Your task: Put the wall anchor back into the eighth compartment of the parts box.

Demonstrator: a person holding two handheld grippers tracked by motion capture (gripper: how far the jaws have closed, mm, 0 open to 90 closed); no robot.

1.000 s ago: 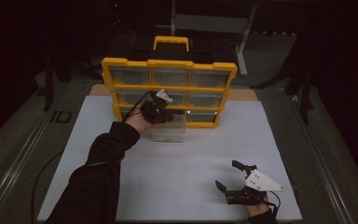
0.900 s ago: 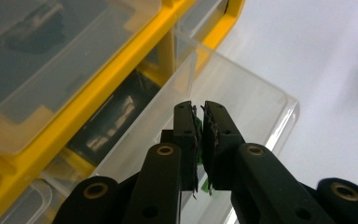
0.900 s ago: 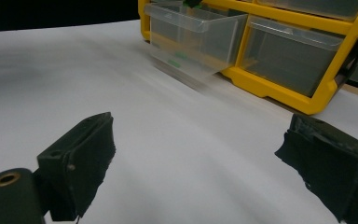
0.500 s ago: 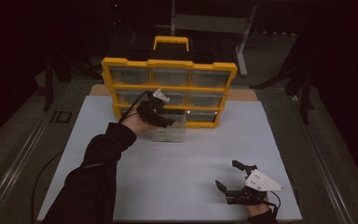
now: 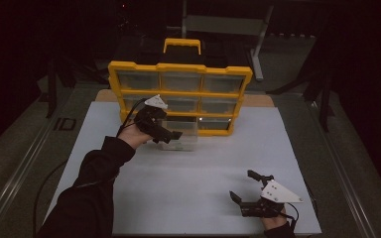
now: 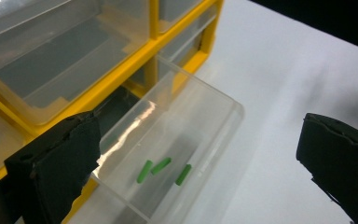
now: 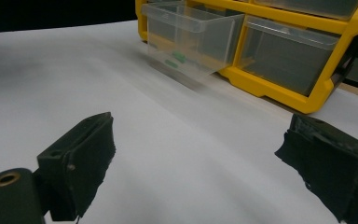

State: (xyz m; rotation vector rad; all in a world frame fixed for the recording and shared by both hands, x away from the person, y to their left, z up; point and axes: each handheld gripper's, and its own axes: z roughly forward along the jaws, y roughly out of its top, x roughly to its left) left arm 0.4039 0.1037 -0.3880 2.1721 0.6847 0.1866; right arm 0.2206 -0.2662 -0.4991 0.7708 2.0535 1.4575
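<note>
Table sheet (image 5: pixel 188 173): white surface covering the centre and lower part of the high view; it carries the organiser at its far edge and both grippers.

Organiser (image 5: pixel 178 94): yellow frame with a yellow handle on top, standing upright at upper centre of the high view. It holds three rows of clear drawers. In the right gripper view it runs along the top right of the frame.

Drawer (image 6: pixel 168 144): clear plastic, bottom row, pulled partway out of the frame toward the sheet. It sits at centre of the left gripper view, its front wall toward the lower right. In the high view it lies just below and right of the left gripper. In the right gripper view it juts out at upper centre.

Left gripper (image 5: pixel 166 130): centre left of the high view, held in a hand with a dark sleeve that enters from the lower left. Jaws spread wide, having just been opening; nothing is pinched between them. In the left gripper view the two black pads stand at lower left and lower right, with the drawer seen between and beyond them.

Right gripper (image 5: pixel 245 191): lower right of the high view, low over the bare sheet, well apart from the organiser. Jaws spread, holding nothing.

Green pieces (image 6: pixel 161 170): three short green rods lying loose on the drawer floor, close together, lower centre of the left gripper view.
</note>
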